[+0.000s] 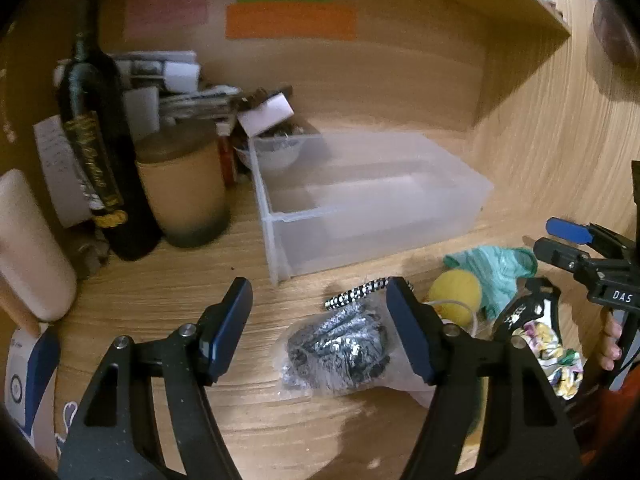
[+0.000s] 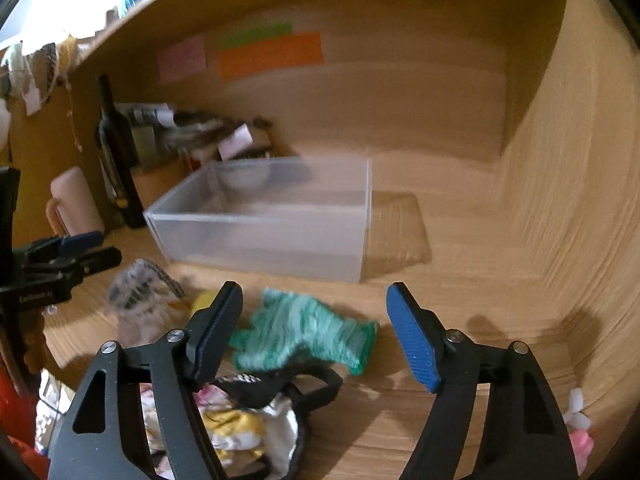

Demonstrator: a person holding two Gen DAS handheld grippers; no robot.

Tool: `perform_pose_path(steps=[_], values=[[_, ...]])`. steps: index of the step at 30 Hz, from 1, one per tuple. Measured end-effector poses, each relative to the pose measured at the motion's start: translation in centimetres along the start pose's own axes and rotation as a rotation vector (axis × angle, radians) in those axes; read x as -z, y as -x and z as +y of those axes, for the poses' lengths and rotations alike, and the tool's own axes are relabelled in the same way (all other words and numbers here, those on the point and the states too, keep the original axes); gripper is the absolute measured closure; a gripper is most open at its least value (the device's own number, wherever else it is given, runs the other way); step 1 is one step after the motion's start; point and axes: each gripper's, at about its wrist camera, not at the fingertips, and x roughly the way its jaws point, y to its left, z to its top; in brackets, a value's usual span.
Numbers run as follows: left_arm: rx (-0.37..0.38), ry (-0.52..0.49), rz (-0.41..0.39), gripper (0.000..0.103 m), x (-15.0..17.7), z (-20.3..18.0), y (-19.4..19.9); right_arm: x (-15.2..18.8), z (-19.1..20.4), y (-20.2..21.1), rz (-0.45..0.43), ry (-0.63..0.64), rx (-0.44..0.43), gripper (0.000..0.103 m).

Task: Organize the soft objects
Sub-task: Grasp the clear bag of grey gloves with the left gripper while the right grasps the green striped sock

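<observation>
Right tool (image 1: 576,246) body reads "DAS"; wine bottle (image 1: 100,160) label gold, illegible.

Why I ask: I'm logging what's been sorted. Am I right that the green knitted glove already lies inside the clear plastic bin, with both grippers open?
Not quite. The green knitted glove lies on the wooden desk in front of the clear plastic bin, not inside it, as the right wrist view shows. The left gripper and right gripper are indeed open.
</observation>
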Motion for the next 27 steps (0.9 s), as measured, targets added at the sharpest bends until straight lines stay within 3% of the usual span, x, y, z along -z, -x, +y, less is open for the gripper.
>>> perform_pose_path(steps=[8, 16, 21, 27], values=[[0.064, -0.04, 0.118, 0.039, -0.2, -0.2, -3.5, 0.7, -0.5, -2.3, 0.123, 0.001, -0.022, 0.031], [0.062, -0.053, 0.158, 0.043, -0.3, 0.1, -4.2, 0.9, -0.5, -4.0, 0.199, 0.019, -0.013, 0.031], [0.025, -0.015, 0.179, 0.031, 0.8, 1.5, -3.7, 1.2, -0.7, -5.1, 0.239, 0.009, -0.014, 0.032], [0.001, -0.003, 0.236, 0.029, 2.4, 2.5, -4.2, 1.6, -0.6, -5.7, 0.265, 0.01, -0.019, 0.057]])
